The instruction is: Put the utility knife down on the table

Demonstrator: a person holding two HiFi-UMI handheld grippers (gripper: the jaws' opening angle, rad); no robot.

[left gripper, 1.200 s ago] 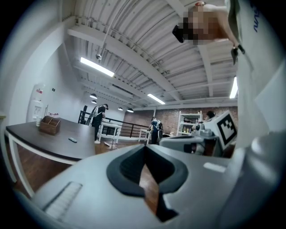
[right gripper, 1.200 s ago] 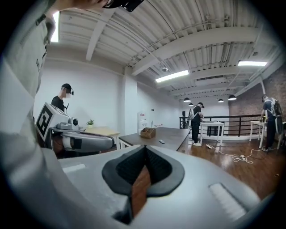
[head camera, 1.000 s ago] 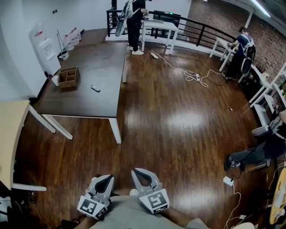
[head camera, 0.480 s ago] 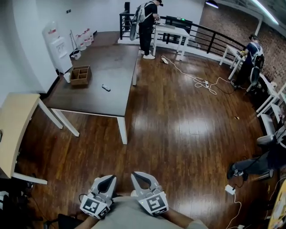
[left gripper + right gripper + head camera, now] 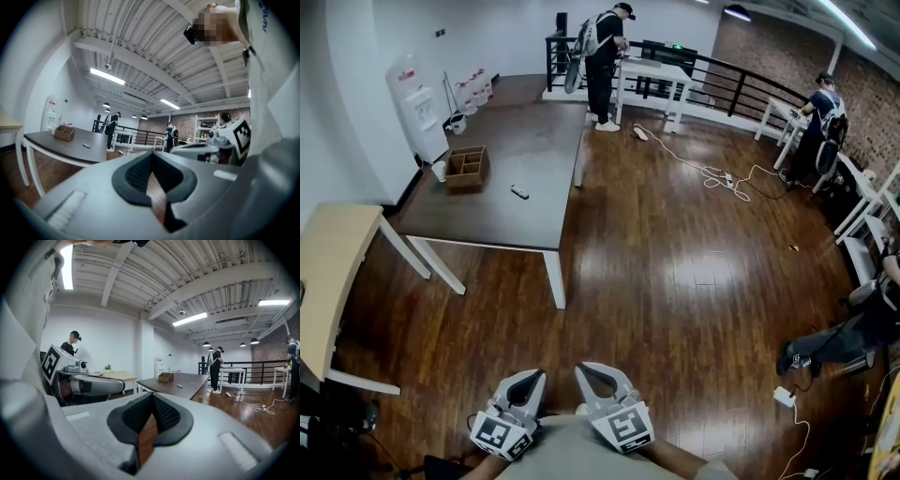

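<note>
Looks pretty much done: the utility knife [image 5: 519, 191] already lies on the dark desk [image 5: 487, 220] by the cardboard box [image 5: 468, 167], well apart from the left gripper [image 5: 532, 375] and right gripper [image 5: 585, 368], both clenched on nothing.

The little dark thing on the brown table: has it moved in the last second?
No. The small dark object keeps its place on the dark table, just right of the cardboard box as before; only the camera shifted.

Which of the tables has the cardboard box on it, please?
The large dark table, with the cardboard box near its left edge; the others are pale wood or white.
</note>
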